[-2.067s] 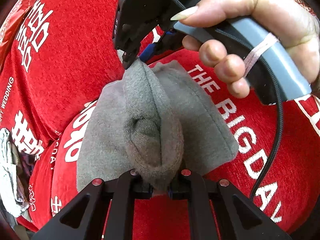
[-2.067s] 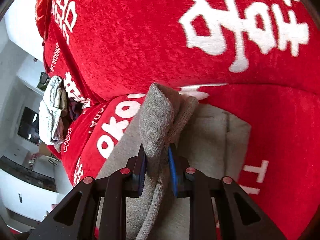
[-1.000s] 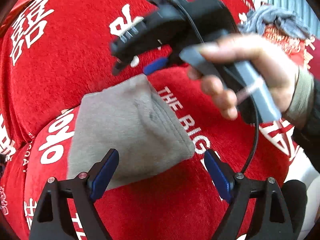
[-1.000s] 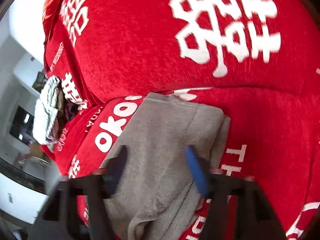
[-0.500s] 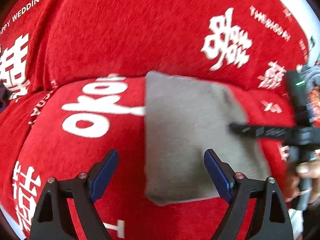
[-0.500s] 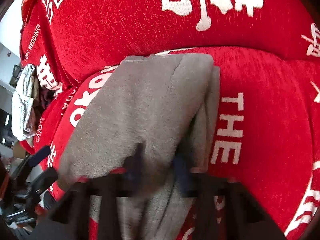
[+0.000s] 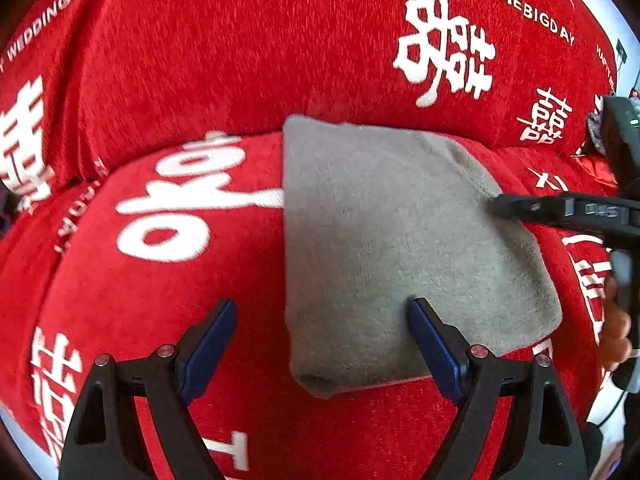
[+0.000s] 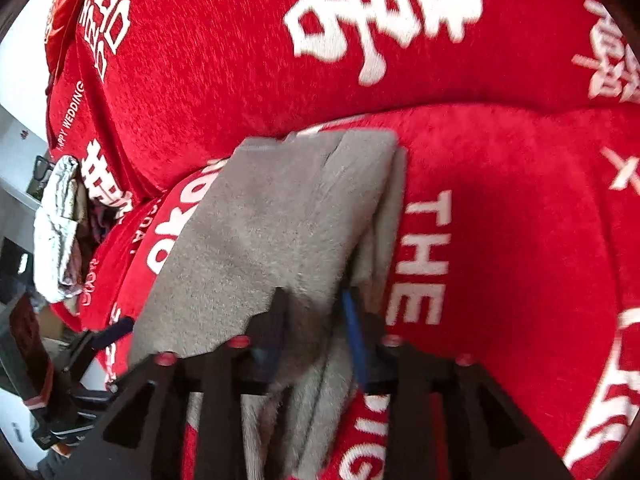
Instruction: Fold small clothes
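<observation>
Your grey cloth lies folded into a rough rectangle on the seat of the red sofa, its far edge up against the crease where the seat meets the backrest, partly covering the white lettering woven into the cover. Your left tongs stand wide apart and grip nothing: the left blue pad hangs over bare red fabric, the right one sits over the near part of the cloth, so the cloth's near left corner lies between them without being pinched. Your right tongs come in from the cloth's right side, pointing steeply down; their jaws are opening, and a thick fold of the cloth runs between them, though blur hides whether the pads press on it. From the right wrist view the layers show stacked at that edge, with a looser strip trailing down under the tongs. In the left wrist view the tip of the right tongs touches or hovers just at the cloth's right edge, and your fingers show at the frame's right margin. A pile of pale laundry sits well off at the sofa's far left end.
</observation>
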Motion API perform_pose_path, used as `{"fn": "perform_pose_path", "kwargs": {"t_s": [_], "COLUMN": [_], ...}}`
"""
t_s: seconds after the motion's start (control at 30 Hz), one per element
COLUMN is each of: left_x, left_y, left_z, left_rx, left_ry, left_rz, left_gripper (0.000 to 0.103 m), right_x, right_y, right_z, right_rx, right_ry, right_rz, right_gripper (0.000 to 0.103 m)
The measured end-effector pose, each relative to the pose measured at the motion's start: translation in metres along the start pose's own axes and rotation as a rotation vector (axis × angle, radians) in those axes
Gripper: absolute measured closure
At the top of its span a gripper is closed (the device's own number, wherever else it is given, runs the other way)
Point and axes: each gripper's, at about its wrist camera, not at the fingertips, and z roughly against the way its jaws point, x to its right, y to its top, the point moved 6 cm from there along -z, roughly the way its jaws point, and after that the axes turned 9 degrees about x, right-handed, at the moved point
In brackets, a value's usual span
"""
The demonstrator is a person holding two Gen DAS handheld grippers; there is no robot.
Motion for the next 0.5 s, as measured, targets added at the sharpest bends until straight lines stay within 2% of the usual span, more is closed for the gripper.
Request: {"fn": "perform_pose_path", "kwargs": {"t_s": [0.03,0.1,0.17,0.27,0.3,0.37,0.43,0.5], "left_x": [-0.001,-0.003,-0.005,-0.007,-0.008,-0.008,-0.009,-0.01], "left_y": [0.003,0.006,0.008,0.008,0.007,0.006,0.003,0.0], "left_z": [0.001,0.0,-0.001,-0.002,-0.002,-0.002,-0.004,-0.006], "left_rx": [0.005,0.008,0.008,0.005,0.006,0.005,-0.003,-0.021], "left_ry": [0.011,0.029,0.037,0.03,0.028,0.027,0.015,-0.003], "left_rz": [-0.007,-0.015,-0.013,-0.001,0.001,-0.003,-0.004,0.002], "left_gripper": [0.015,0.015,0.015,0.015,0.015,0.015,0.015,0.015], "right_x": [-0.003,-0.016,-0.034,-0.067,-0.072,-0.058,-0.033,-0.021], "right_y": [0.003,0.009,0.006,-0.017,-0.027,-0.041,-0.054,-0.059], "right_z": [0.01,0.029,0.04,0.039,0.035,0.02,0.005,0.006], "right_rx": [0.031,0.09,0.111,0.062,0.04,0.012,-0.033,-0.026], "right_ry": [0.002,0.057,0.13,0.275,0.29,0.21,0.154,0.195], "right_rz": [0.009,0.02,0.035,0.079,0.092,0.089,0.036,-0.009], "right_gripper": [0.044,0.043,0.042,0.042,0.042,0.042,0.042,0.047]}}
